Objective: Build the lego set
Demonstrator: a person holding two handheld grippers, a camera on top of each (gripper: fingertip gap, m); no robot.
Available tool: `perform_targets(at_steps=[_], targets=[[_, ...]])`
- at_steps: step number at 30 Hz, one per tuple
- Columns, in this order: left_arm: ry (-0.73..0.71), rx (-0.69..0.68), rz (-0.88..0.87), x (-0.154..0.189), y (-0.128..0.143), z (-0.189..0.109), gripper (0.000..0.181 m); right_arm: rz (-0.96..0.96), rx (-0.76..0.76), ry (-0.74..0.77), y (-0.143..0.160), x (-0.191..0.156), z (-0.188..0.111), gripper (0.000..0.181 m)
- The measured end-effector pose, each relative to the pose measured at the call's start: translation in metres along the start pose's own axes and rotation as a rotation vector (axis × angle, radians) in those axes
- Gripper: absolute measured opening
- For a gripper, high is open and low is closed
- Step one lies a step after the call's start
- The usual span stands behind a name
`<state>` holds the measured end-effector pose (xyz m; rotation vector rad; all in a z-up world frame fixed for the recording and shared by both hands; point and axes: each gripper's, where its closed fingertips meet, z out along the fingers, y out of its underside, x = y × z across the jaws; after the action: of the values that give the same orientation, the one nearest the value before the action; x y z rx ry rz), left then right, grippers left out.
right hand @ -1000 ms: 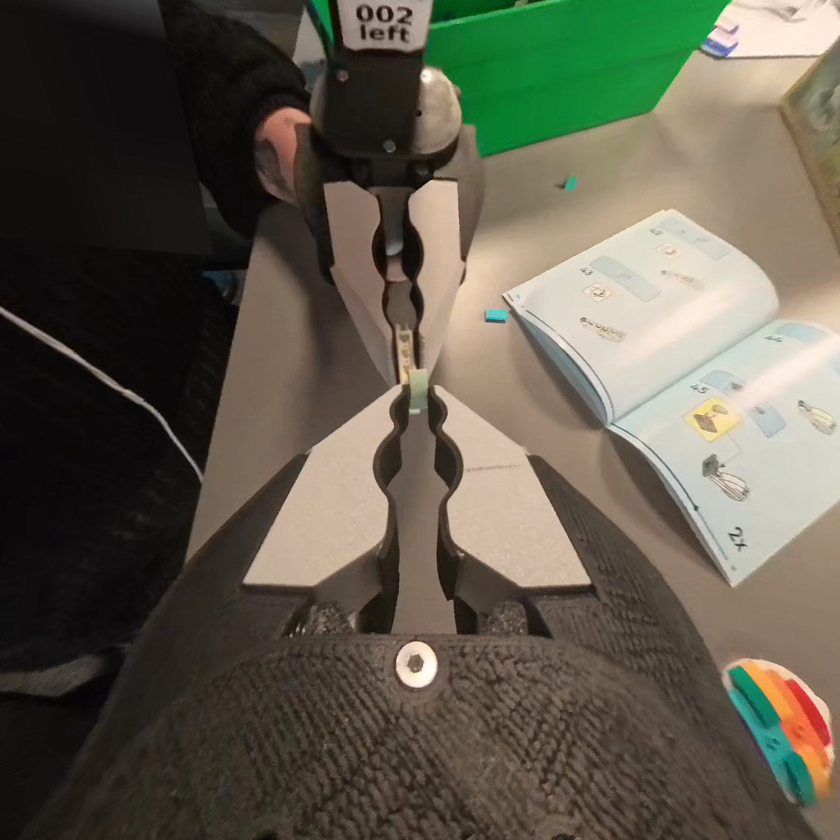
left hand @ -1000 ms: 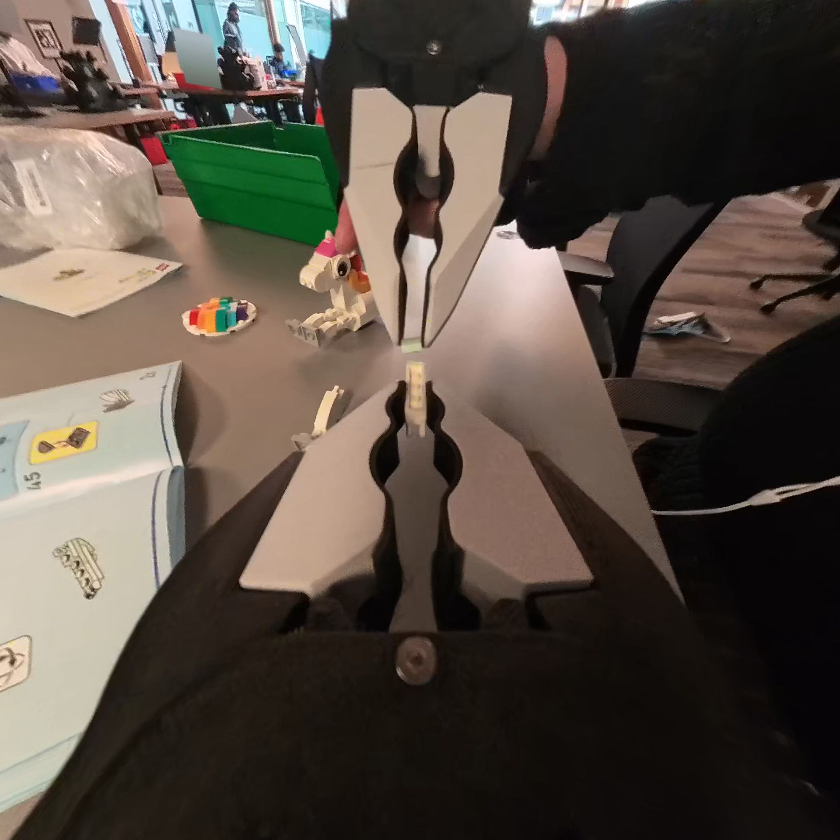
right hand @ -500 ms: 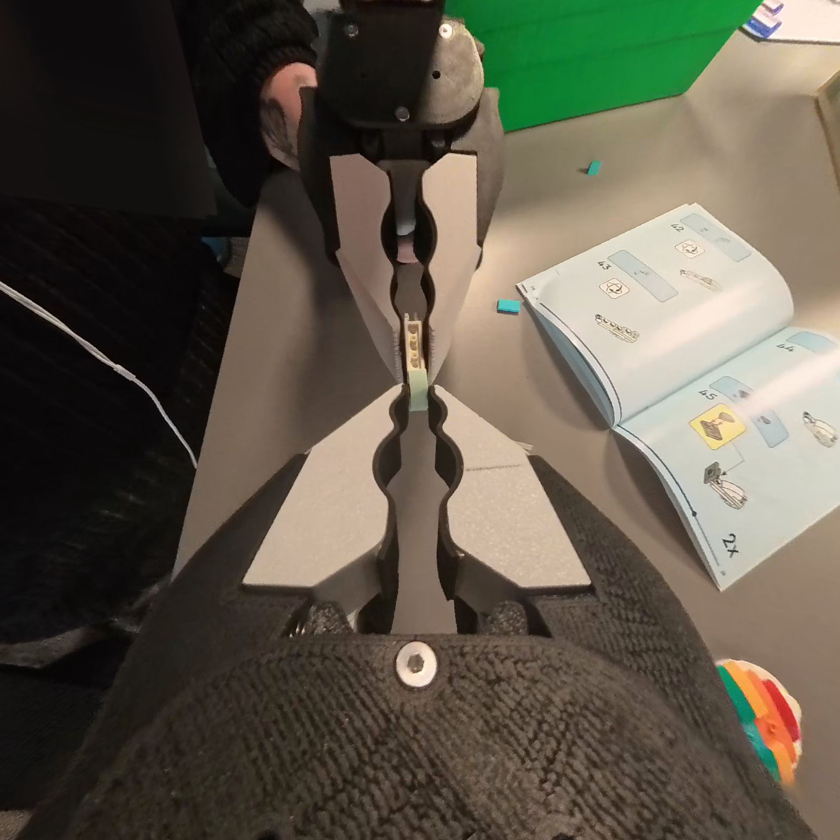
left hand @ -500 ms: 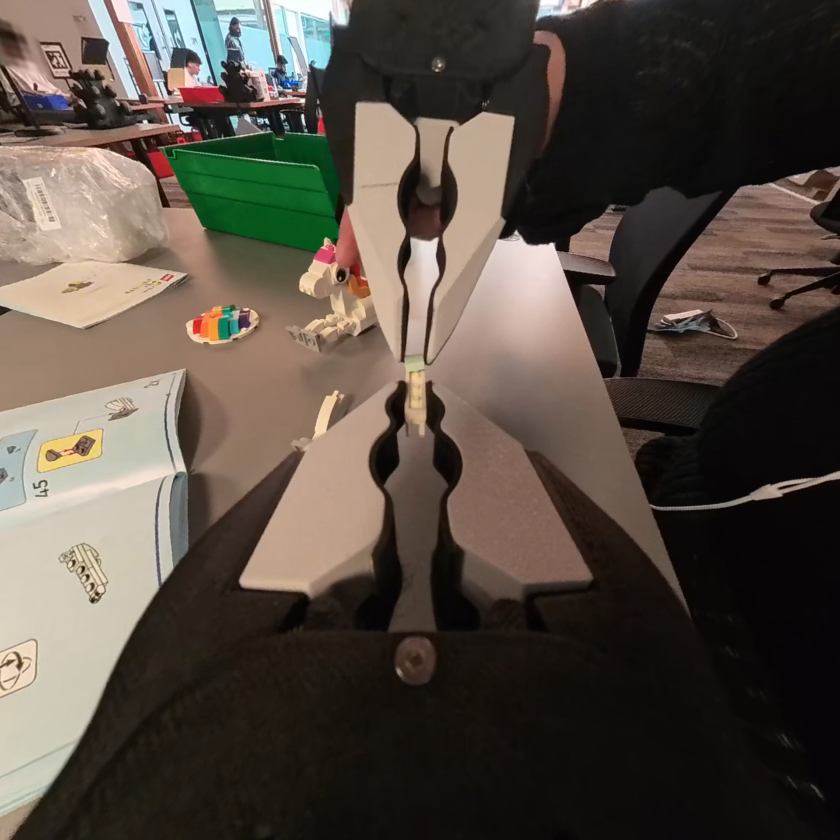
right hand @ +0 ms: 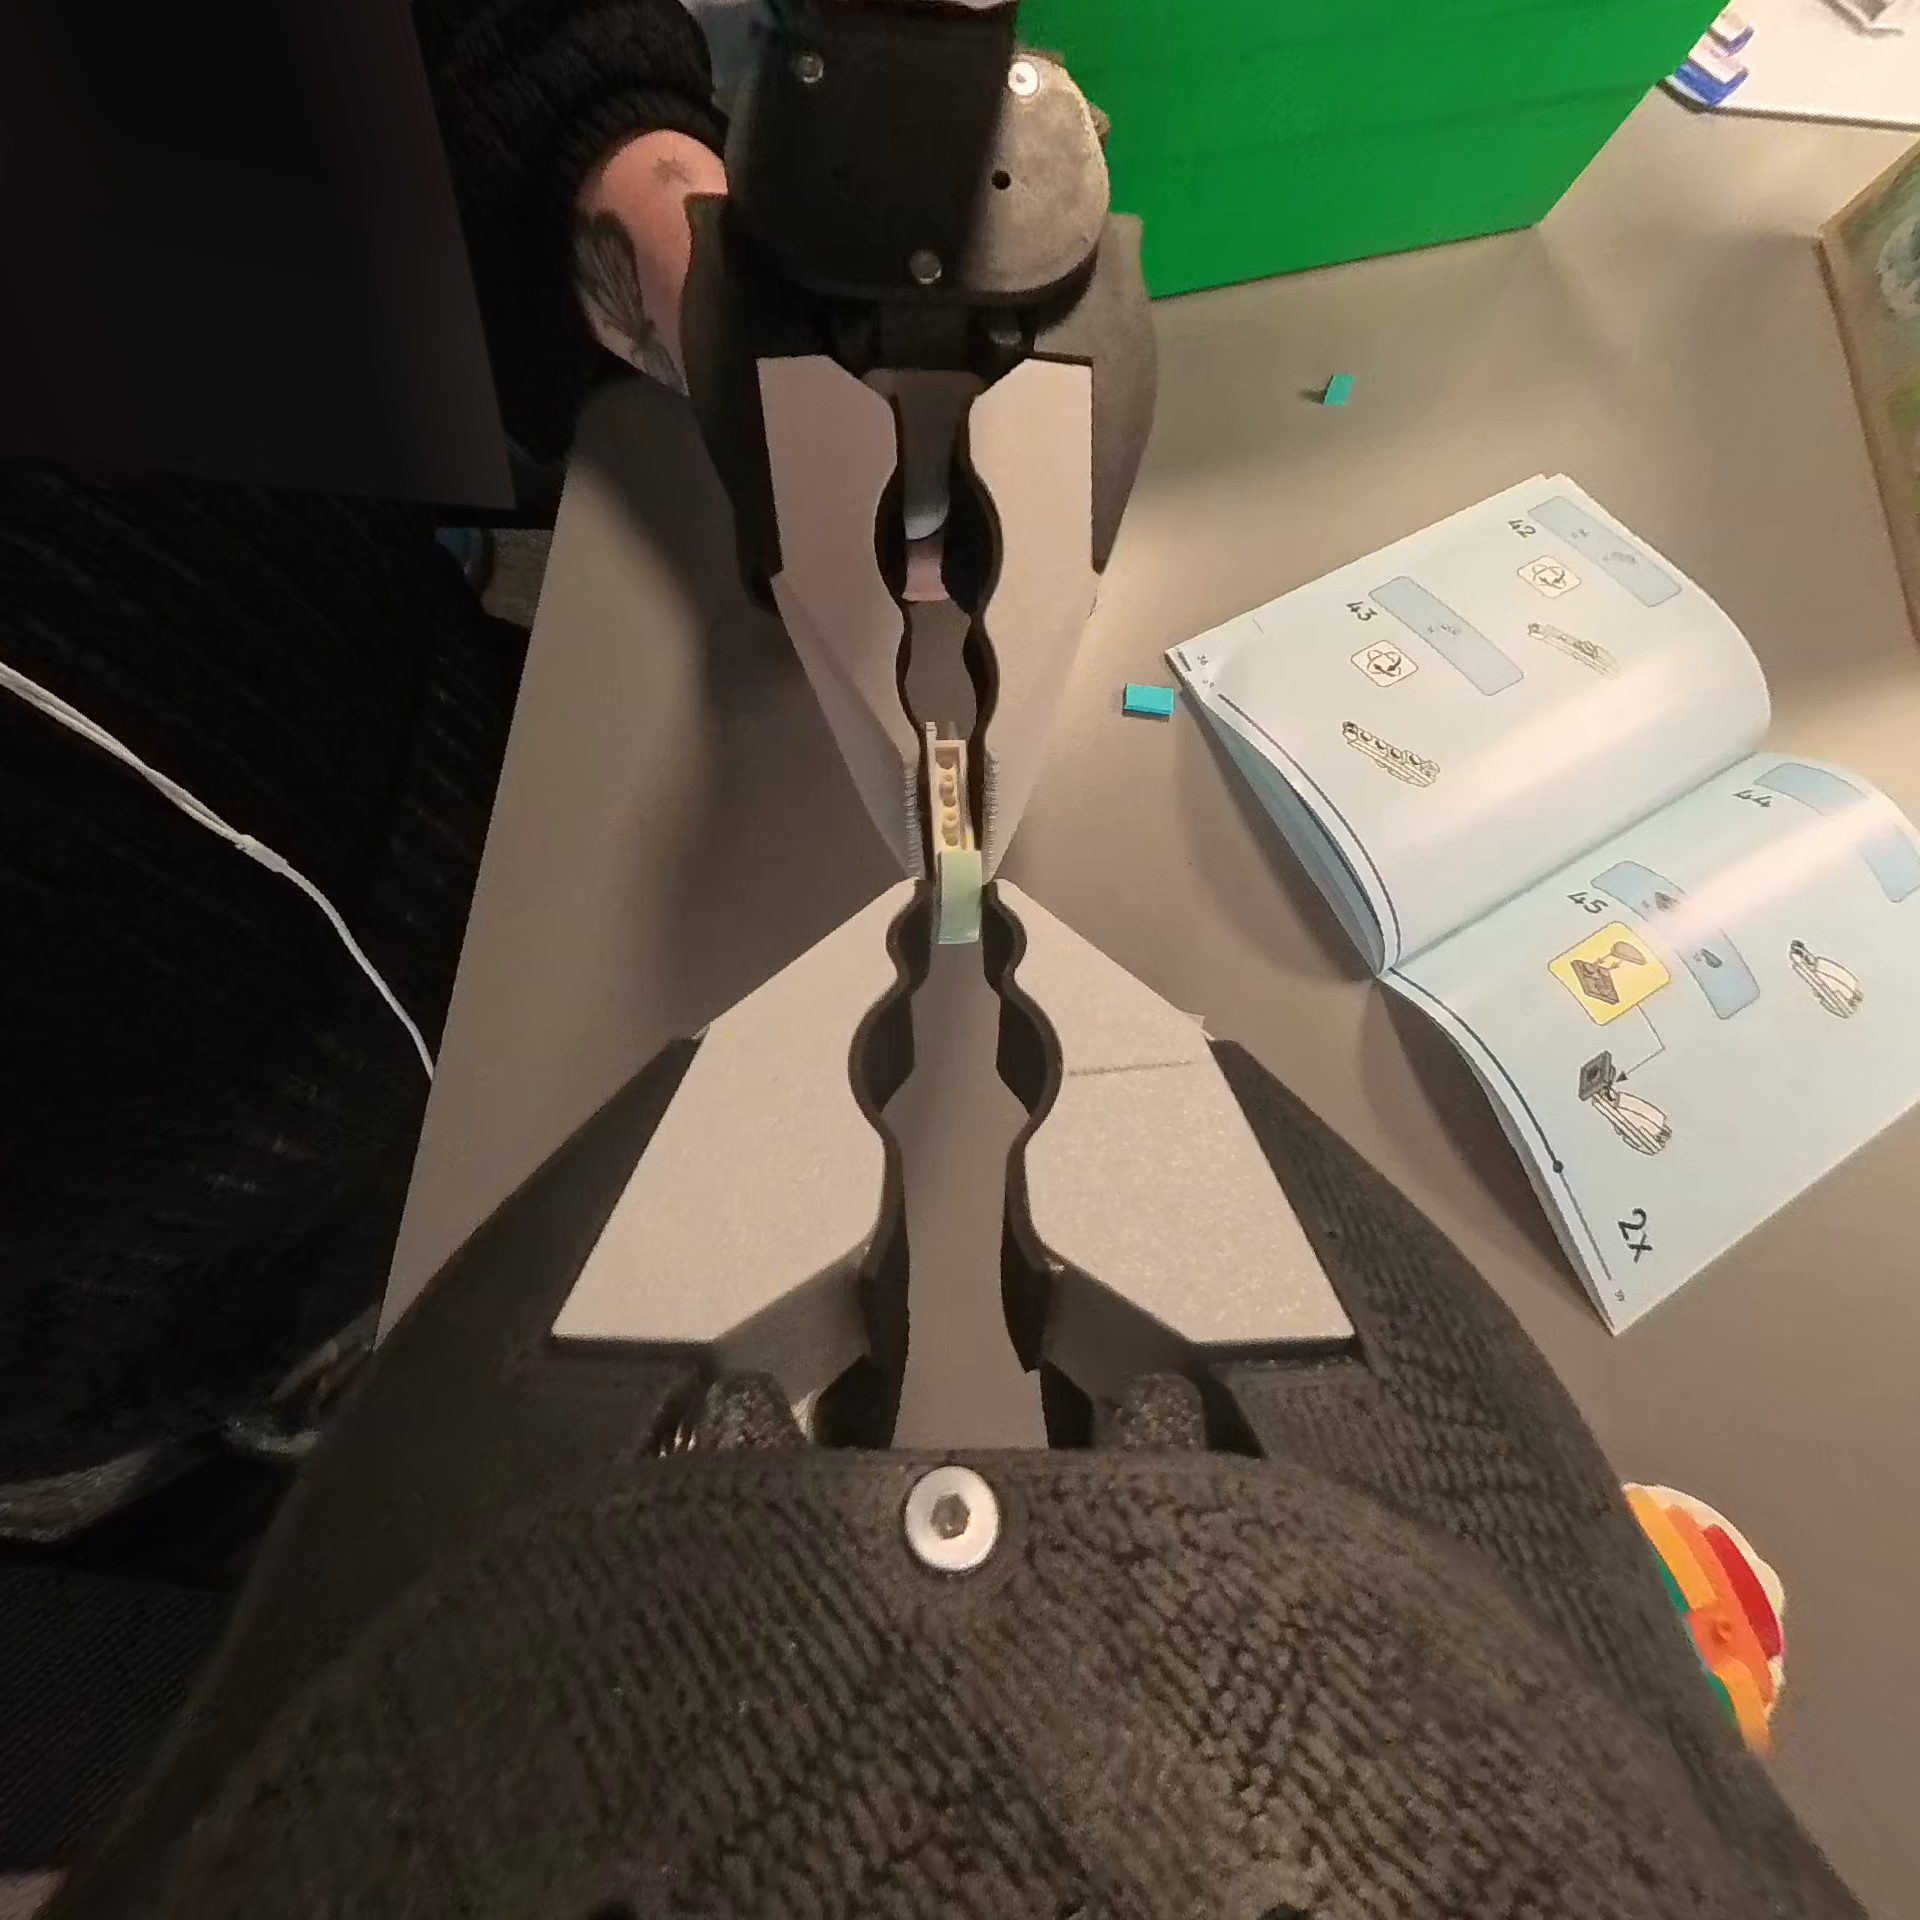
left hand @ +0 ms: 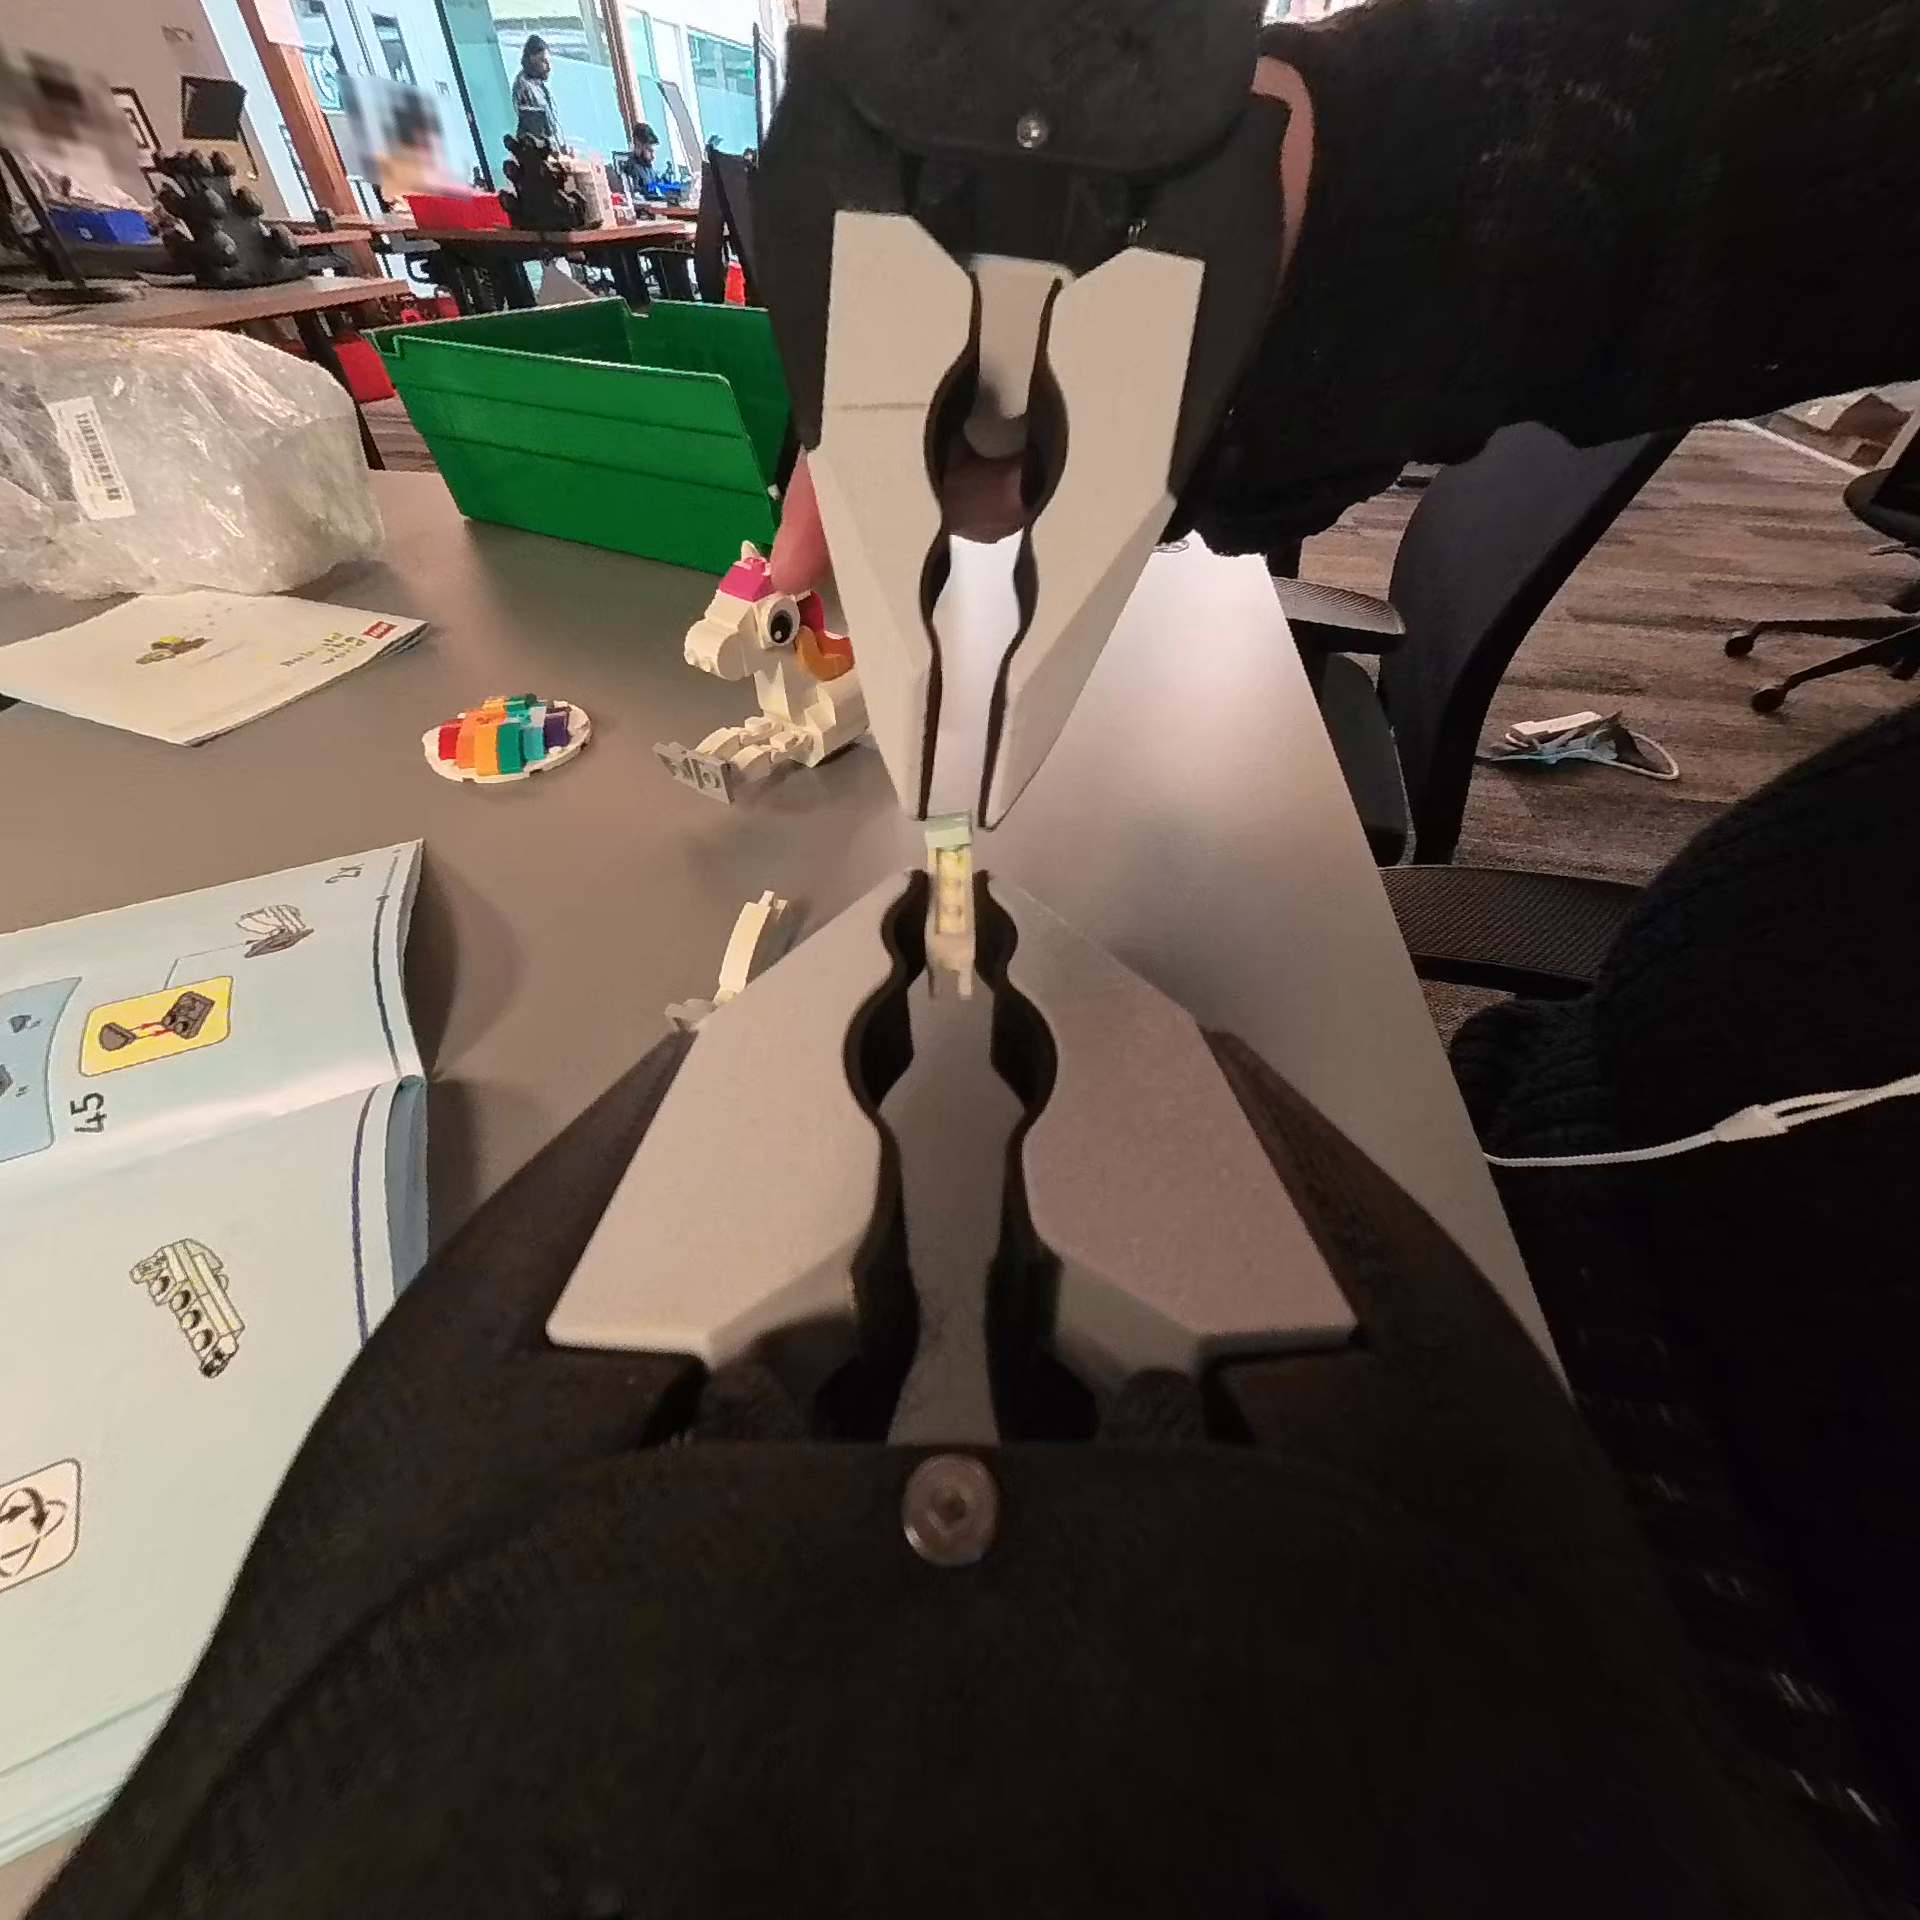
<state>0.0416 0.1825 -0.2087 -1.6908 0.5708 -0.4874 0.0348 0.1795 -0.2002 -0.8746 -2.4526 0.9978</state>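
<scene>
My left gripper (left hand: 948,883) is shut on a thin white lego piece (left hand: 951,925) that sticks out past its tips. My right gripper (right hand: 956,888) is shut on a small pale green lego piece (right hand: 956,902). The two grippers face each other tip to tip above the table's near edge. The green piece (left hand: 948,831) touches the end of the white piece (right hand: 949,790). In the left wrist view the right gripper (left hand: 951,816) comes down from above. In the right wrist view the left gripper (right hand: 948,847) does the same.
A white unicorn model (left hand: 774,691), a rainbow lego disc (left hand: 506,736) and a loose white curved piece (left hand: 743,951) lie on the grey table (left hand: 1195,831). An open instruction booklet (right hand: 1558,831), a green bin (left hand: 592,436), a plastic bag (left hand: 156,457) and teal bits (right hand: 1150,699) are nearby. The tips of both grippers are at nearly the same place. From either gripper's tips it is about 20 cm to the white unicorn model (left hand: 774,691).
The small gap between the green piece and the white piece has closed, and the two now touch. Both grippers stay shut on their pieces.
</scene>
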Motion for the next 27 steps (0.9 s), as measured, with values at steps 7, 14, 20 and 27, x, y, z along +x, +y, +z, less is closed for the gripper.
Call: perform_targets(at_steps=[7, 14, 20, 27], targets=[[-0.023, 0.002, -0.012, -0.005, 0.000, -0.001, 0.007, -0.070, 0.010, 0.080, -0.002, 0.006, -0.004, 0.023], [-0.035, 0.049, -0.101, -0.014, -0.006, -0.007, 0.007, -0.633, -0.125, 0.503, -0.002, 0.012, 0.005, 0.043], [-0.034, 0.053, -0.109, -0.015, -0.006, -0.007, 0.007, -0.806, -0.186, 0.745, -0.006, 0.019, 0.008, 0.037], [-0.032, 0.052, -0.115, -0.015, -0.006, -0.008, 0.007, -0.863, -0.211, 0.830, -0.003, 0.025, 0.009, 0.018]])
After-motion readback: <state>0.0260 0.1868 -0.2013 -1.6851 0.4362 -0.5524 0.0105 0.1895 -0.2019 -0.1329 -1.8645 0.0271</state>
